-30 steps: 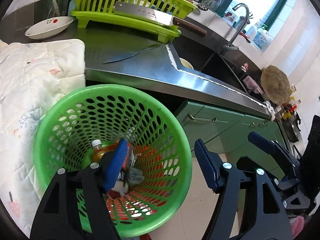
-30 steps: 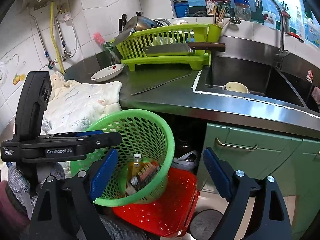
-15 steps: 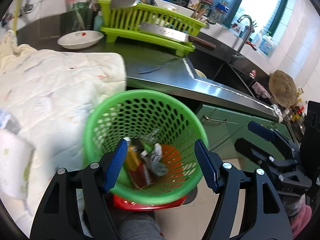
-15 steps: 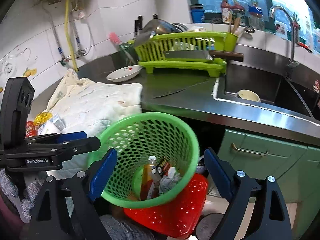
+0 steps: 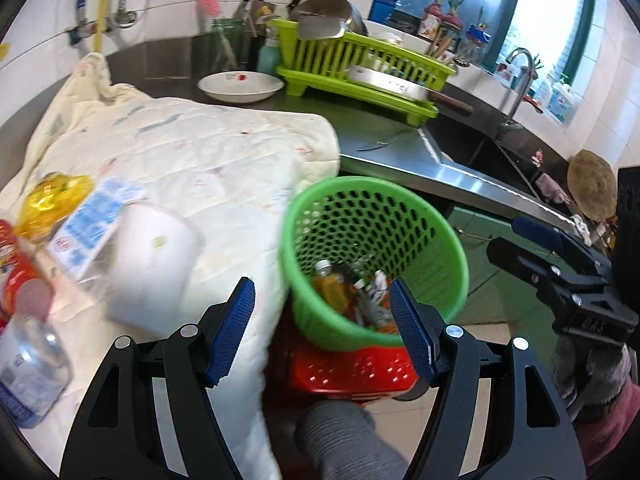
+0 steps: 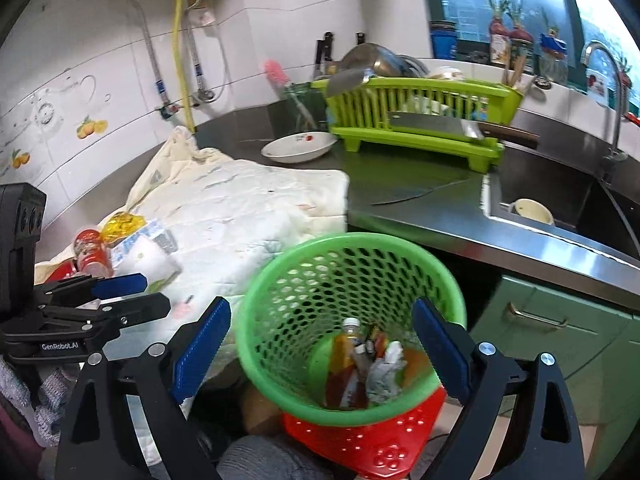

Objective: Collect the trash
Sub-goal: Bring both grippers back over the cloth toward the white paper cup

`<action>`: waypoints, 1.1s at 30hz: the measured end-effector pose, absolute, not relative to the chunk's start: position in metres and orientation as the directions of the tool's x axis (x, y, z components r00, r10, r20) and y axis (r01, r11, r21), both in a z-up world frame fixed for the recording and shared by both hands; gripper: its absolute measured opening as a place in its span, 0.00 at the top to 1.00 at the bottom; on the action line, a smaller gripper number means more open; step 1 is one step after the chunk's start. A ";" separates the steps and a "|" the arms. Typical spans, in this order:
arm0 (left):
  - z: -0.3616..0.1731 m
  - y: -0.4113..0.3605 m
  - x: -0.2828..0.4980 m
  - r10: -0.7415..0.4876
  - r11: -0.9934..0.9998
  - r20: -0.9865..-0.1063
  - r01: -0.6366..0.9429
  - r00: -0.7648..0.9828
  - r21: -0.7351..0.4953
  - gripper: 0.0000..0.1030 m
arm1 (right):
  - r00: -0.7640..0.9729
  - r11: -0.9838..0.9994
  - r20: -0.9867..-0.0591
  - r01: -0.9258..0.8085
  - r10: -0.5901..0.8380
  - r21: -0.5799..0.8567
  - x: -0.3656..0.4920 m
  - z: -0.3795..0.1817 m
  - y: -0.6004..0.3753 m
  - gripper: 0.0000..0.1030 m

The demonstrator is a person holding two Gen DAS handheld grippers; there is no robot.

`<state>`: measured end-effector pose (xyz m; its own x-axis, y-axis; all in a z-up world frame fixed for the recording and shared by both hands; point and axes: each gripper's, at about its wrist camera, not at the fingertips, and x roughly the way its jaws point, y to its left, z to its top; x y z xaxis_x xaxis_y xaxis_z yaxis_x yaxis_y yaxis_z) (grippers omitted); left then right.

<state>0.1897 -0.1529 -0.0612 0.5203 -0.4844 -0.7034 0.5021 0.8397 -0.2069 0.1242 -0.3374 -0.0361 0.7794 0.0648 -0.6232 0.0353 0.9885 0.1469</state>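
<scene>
1. Left gripper (image 5: 322, 328): jaws held apart, nothing between the pads.
2. Right gripper (image 6: 320, 350): jaws opening, nothing gripped; the basket rim lies beyond them.
3. One green basket (image 6: 256, 344) stands below the counter edge on one red basket (image 6: 384, 440); it holds one orange bottle (image 6: 345, 350) and crumpled scraps.
4. One quilted cloth (image 5: 192, 160) on the counter bears five visible trash items: yellow wrapper (image 5: 50, 196), blue-and-white packet (image 5: 90, 226), white cup (image 5: 150, 268), red can (image 6: 93, 255), clear bottle (image 5: 30, 368).

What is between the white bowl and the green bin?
In the right wrist view, a cream quilted cloth on the steel counter lies between the white bowl and the green bin.
</scene>
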 end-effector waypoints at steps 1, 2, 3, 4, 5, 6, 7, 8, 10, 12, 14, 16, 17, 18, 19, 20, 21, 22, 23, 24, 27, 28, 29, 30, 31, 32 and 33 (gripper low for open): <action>-0.060 -0.145 0.187 -0.475 0.844 -0.702 0.501 0.531 -0.192 0.33 | 0.779 0.989 -0.623 0.026 0.069 0.143 0.126 -0.035 -0.332 0.14; -0.059 -0.139 0.185 -0.466 0.849 -0.702 0.497 0.539 -0.181 0.33 | 0.780 0.990 -0.622 0.020 0.072 0.139 0.126 -0.034 -0.327 0.14; -0.058 -0.130 0.183 -0.452 0.855 -0.704 0.490 0.548 -0.168 0.33 | 0.780 0.990 -0.621 0.011 0.078 0.138 0.127 -0.033 -0.322 0.14; -0.058 -0.123 0.182 -0.445 0.859 -0.706 0.484 0.551 -0.163 0.33 | 0.780 0.990 -0.620 0.002 0.085 0.139 0.128 -0.033 -0.318 0.14; -0.057 -0.116 0.180 -0.442 0.862 -0.706 0.481 0.554 -0.161 0.33 | 0.779 0.990 -0.621 -0.006 0.091 0.138 0.130 -0.032 -0.312 0.14; -0.056 -0.106 0.179 -0.433 0.866 -0.706 0.476 0.561 -0.153 0.33 | 0.777 0.990 -0.622 -0.013 0.096 0.137 0.132 -0.032 -0.307 0.14; -0.055 -0.098 0.178 -0.423 0.871 -0.707 0.469 0.567 -0.144 0.33 | 0.775 0.990 -0.623 -0.023 0.105 0.138 0.135 -0.031 -0.302 0.14; -0.054 -0.089 0.177 -0.413 0.876 -0.707 0.462 0.574 -0.137 0.33 | 0.774 0.990 -0.624 -0.030 0.112 0.140 0.136 -0.031 -0.299 0.14; -0.052 -0.071 0.175 -0.394 0.886 -0.711 0.447 0.582 -0.125 0.33 | 0.771 0.989 -0.624 -0.051 0.127 0.138 0.140 -0.029 -0.287 0.14; -0.051 -0.056 0.174 -0.375 0.894 -0.712 0.436 0.594 -0.107 0.33 | 0.768 0.988 -0.625 -0.066 0.138 0.136 0.144 -0.028 -0.277 0.14; -0.050 -0.038 0.173 -0.346 0.905 -0.713 0.417 0.609 -0.084 0.33 | 0.762 0.987 -0.629 -0.086 0.154 0.138 0.149 -0.028 -0.265 0.14; -0.050 -0.021 0.173 -0.328 0.915 -0.714 0.397 0.618 -0.075 0.33 | 0.753 0.985 -0.636 -0.101 0.169 0.142 0.154 -0.029 -0.254 0.14; -0.050 -0.015 0.173 -0.319 0.918 -0.715 0.389 0.622 -0.072 0.33 | 0.748 0.983 -0.639 -0.110 0.179 0.147 0.157 -0.029 -0.250 0.14; -0.050 -0.006 0.174 -0.312 0.923 -0.715 0.379 0.626 -0.070 0.33 | 0.740 0.981 -0.645 -0.120 0.191 0.154 0.161 -0.030 -0.242 0.14; -0.050 0.002 0.174 -0.307 0.926 -0.715 0.372 0.629 -0.071 0.33 | 0.734 0.980 -0.650 -0.125 0.198 0.158 0.164 -0.031 -0.237 0.14; -0.051 0.008 0.174 -0.300 0.929 -0.715 0.363 0.631 -0.069 0.33 | 0.725 0.978 -0.657 -0.131 0.207 0.164 0.169 -0.033 -0.230 0.14; -0.052 0.015 0.174 -0.296 0.932 -0.715 0.356 0.633 -0.070 0.33 | 0.715 0.975 -0.664 -0.137 0.220 0.176 0.173 -0.034 -0.223 0.14; -0.052 0.019 0.173 -0.296 0.933 -0.715 0.352 0.633 -0.075 0.33 | 0.702 0.970 -0.671 -0.145 0.240 0.195 0.179 -0.036 -0.216 0.14; -0.053 0.026 0.173 -0.296 0.935 -0.715 0.347 0.634 -0.080 0.33 | 0.692 0.967 -0.677 -0.150 0.252 0.206 0.183 -0.038 -0.210 0.14; -0.054 0.030 0.173 -0.294 0.936 -0.715 0.343 0.634 -0.080 0.33 | 0.684 0.964 -0.682 -0.153 0.261 0.216 0.187 -0.040 -0.204 0.14; -0.056 0.041 0.172 -0.288 0.938 -0.716 0.340 0.636 -0.076 0.33 | 0.647 0.950 -0.699 -0.157 0.304 0.268 0.200 -0.047 -0.187 0.14; -0.056 0.044 0.172 -0.288 0.937 -0.717 0.342 0.635 -0.074 0.33 | 0.637 0.946 -0.703 -0.155 0.316 0.286 0.206 -0.049 -0.181 0.14; -0.057 0.047 0.171 -0.286 0.936 -0.717 0.344 0.635 -0.069 0.33 | 0.631 0.943 -0.706 -0.152 0.322 0.295 0.208 -0.050 -0.178 0.14; -0.057 0.049 0.171 -0.284 0.936 -0.716 0.345 0.637 -0.064 0.33 | 0.622 0.940 -0.711 -0.146 0.330 0.308 0.213 -0.052 -0.172 0.14; -0.058 0.051 0.171 -0.285 0.935 -0.716 0.348 0.638 -0.062 0.33 | 0.613 0.936 -0.714 -0.142 0.338 0.322 0.218 -0.054 -0.168 0.14; -0.058 0.053 0.171 -0.286 0.935 -0.716 0.351 0.637 -0.061 0.33 | 0.607 0.933 -0.716 -0.139 0.345 0.332 0.221 -0.055 -0.165 0.14; -0.058 0.056 0.172 -0.285 0.934 -0.715 0.351 0.638 -0.059 0.33 | 0.602 0.930 -0.718 -0.133 0.350 0.342 0.224 -0.056 -0.162 0.14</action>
<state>0.1717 0.0557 -0.0579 0.6377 -0.2854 -0.7155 0.3514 0.9343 -0.0594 0.2243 -0.1618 -0.0563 0.6016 0.3501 -0.7180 -0.1334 0.9302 0.3418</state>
